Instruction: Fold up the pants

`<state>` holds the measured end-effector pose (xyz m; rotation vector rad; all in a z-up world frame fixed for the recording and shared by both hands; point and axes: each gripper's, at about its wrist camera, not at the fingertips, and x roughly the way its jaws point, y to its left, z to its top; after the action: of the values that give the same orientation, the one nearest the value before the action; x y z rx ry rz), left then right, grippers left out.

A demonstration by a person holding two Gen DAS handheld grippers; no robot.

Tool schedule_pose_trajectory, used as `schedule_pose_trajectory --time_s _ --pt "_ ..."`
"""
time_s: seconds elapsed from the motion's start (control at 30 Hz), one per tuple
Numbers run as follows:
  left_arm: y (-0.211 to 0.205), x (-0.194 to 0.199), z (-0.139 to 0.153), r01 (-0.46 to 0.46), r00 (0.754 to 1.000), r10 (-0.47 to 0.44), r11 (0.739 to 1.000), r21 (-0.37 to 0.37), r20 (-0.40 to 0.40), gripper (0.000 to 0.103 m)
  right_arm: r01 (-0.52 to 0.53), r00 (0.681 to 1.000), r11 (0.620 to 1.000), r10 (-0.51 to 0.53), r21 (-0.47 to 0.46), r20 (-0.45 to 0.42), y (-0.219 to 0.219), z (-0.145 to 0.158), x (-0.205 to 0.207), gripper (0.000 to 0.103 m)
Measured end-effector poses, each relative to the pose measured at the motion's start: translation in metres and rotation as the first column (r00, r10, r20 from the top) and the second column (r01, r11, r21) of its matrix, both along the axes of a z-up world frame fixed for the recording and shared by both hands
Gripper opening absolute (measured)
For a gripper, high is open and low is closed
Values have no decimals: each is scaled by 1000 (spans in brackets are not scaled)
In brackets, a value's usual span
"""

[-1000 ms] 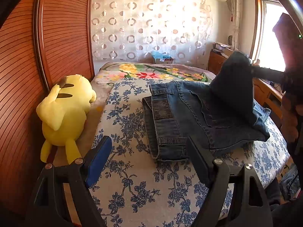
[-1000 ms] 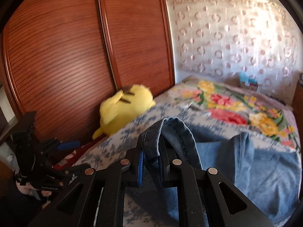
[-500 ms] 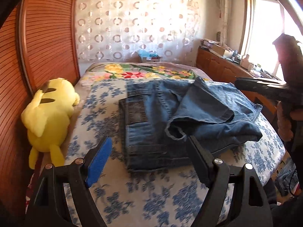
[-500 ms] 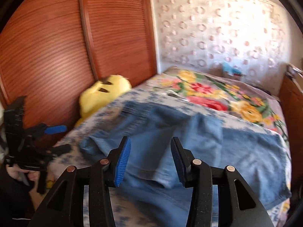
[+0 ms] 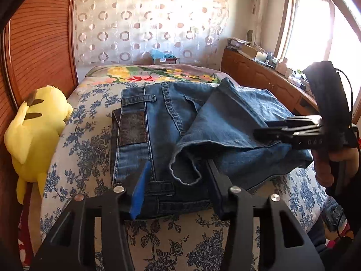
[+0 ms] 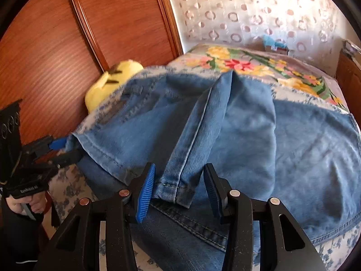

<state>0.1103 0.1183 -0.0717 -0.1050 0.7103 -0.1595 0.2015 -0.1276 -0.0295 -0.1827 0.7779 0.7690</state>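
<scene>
Blue denim pants lie on the bed, waistband at the left, with both leg ends thrown loosely back over the seat. My left gripper is open, its fingers over the near waistband edge and a frayed leg hem. My right gripper is open, its fingers either side of a rumpled leg hem without closing on it. In the left wrist view the right gripper reaches over the pants from the right. In the right wrist view the left gripper sits at the pants' left edge.
A yellow plush toy lies at the bed's left edge against the wooden wardrobe doors. The bed has a blue-flowered cover and a bright floral blanket behind. A wooden cabinet runs under the window on the right.
The right gripper let go of the lifted leg end, which dropped onto the pants. Both grippers moved in close over the denim, and both are open now.
</scene>
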Motion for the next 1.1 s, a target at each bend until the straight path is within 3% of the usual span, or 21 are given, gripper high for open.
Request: schedule_pose_trajectory --time_s 0.13,0.17,0.2,0.23,0.5,0.7,1.1 --pt "-3 -3 -1 15 1000 -15 1000 -4 9 36 2 1000 1000 -2 -10 -7 3 6 10 46" --pt "-5 -3 -1 20 1000 -20 1000 -3 11 34 1 1000 1000 -1 -7 -3 3 10 9 42" --pt "-6 -4 0 25 1000 -25 1000 -4 11 31 -2 1000 1000 2 -2 7 3 14 8 25" --pt "-6 -5 0 28 1000 -28 1000 -4 13 26 -8 1000 1000 8 -2 20 2 18 4 23" --pt "-7 -23 10 31 998 -29 999 -35 56 10 -68 984 997 64 20 169 26 64 -9 19" --pt "4 -43 20 10 995 -3 998 -64 96 7 -128 962 991 117 26 248 75 98 -5 18" --pt "36 -47 10 -66 995 70 996 -63 70 7 -162 952 987 162 -23 258 176 81 24 18"
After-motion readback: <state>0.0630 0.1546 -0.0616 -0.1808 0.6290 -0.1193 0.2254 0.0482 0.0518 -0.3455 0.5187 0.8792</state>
